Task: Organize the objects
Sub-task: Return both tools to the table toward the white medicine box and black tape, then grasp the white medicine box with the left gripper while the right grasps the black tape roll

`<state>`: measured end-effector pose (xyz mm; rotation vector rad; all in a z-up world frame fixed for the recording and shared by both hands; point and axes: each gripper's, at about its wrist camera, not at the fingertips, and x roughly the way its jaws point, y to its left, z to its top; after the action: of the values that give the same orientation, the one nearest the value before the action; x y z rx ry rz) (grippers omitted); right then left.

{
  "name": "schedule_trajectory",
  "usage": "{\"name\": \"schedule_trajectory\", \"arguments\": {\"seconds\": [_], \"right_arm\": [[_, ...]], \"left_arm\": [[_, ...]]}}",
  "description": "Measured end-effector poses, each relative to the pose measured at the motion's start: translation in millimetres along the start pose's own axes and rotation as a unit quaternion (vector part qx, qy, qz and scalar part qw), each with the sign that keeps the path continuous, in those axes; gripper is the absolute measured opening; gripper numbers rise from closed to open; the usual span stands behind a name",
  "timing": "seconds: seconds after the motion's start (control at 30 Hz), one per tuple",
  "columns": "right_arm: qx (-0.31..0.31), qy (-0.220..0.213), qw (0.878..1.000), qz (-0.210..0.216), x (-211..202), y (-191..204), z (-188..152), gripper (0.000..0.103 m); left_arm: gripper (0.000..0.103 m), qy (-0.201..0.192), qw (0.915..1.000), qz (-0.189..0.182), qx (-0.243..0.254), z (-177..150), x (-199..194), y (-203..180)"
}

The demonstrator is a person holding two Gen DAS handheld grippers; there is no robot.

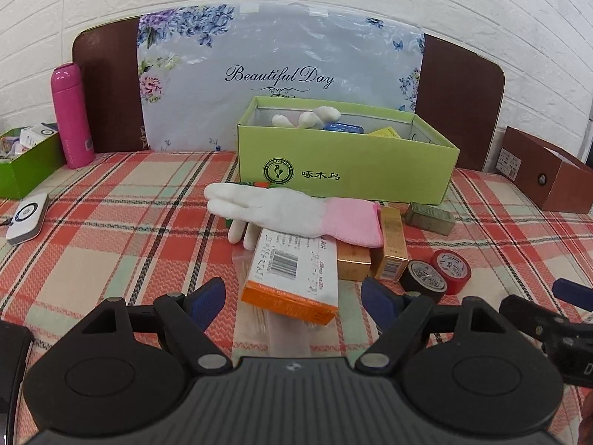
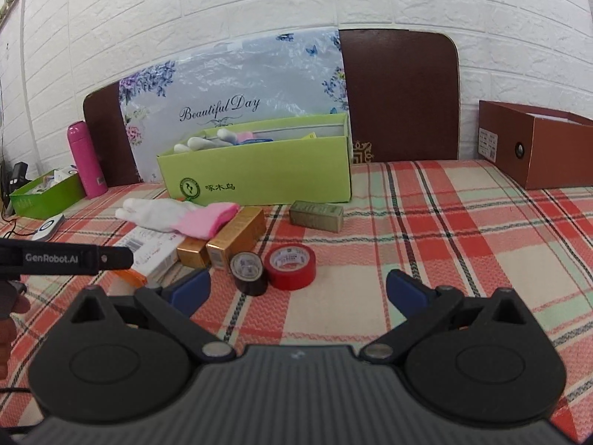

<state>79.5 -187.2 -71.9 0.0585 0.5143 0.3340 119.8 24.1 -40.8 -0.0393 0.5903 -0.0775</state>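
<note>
Both claws are held wide open and empty: the left claw (image 1: 292, 293) flanks the orange-and-white box (image 1: 292, 278), the right claw (image 2: 298, 291) faces 2 tape rolls (image 2: 274, 269). The glove (image 1: 292, 211) is draped over the box's far end, apparently touching, so lifting could drag it off the checked desk (image 2: 444, 241).

White-and-pink glove (image 1: 296, 215) lies across boxes (image 1: 292, 278) before the green box (image 1: 344, 170).

R gripper (image 2: 298, 291) jaws wide, empty | red tape (image 2: 291, 267) + black tape (image 2: 249, 273) just ahead
</note>
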Motion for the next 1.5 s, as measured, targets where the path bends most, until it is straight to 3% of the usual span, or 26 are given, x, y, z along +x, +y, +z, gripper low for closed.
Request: {"name": "schedule_trajectory", "arguments": {"seconds": [0.1,0.17,0.2,0.23,0.43,0.57,0.7,0.87,0.93,1.0,1.17,1.33,1.5], "right_arm": [[0.005,0.002,1.000,-0.004,-1,-3,-2,0.103],[0.006,0.004,1.000,-0.005,-1,-4,-2,0.103],[0.006,0.005,1.000,-0.005,-1,-5,-2,0.103],[0.006,0.007,1.000,-0.004,0,-5,-2,0.103],[-0.006,0.024,0.999,0.020,8,4,-3,0.099],[-0.030,0.053,0.997,0.044,28,17,-3,0.083],[-0.048,0.076,0.994,0.060,52,25,-1,0.069],[-0.059,0.085,0.992,0.068,77,32,8,0.063],[-0.063,0.085,0.992,0.068,86,34,10,0.054],[-0.069,0.091,0.991,0.070,91,37,11,0.029],[-0.075,0.099,0.989,0.082,67,42,2,0.029],[-0.074,0.133,0.983,0.106,26,50,-20,0.030],[-0.085,0.135,0.980,0.119,7,57,-31,0.041]], "left_arm": [[0.084,0.011,0.9995,0.003,0.028,4,19,-8],[0.079,0.021,0.9983,0.012,0.054,3,30,-13],[0.069,0.028,0.9974,0.015,0.065,3,34,-14],[0.069,0.034,0.9967,0.013,0.072,4,37,-13],[0.068,0.043,0.9983,-0.029,0.026,14,13,9],[0.068,0.051,0.9967,-0.061,0.014,2,-25,27],[0.068,0.074,0.9946,-0.071,0.011,-26,-57,47],[0.069,0.102,0.9930,-0.060,0.007,-51,-69,66],[0.069,0.108,0.9927,-0.052,0.001,-54,-65,70],[0.069,0.107,0.9934,-0.043,-0.004,-55,-62,72],[0.070,0.096,0.9948,-0.035,-0.002,-52,-56,68],[0.075,0.095,0.9954,-0.013,0.005,-48,-42,61],[0.076,0.100,0.9947,-0.003,0.025,-47,-31,54]]}}
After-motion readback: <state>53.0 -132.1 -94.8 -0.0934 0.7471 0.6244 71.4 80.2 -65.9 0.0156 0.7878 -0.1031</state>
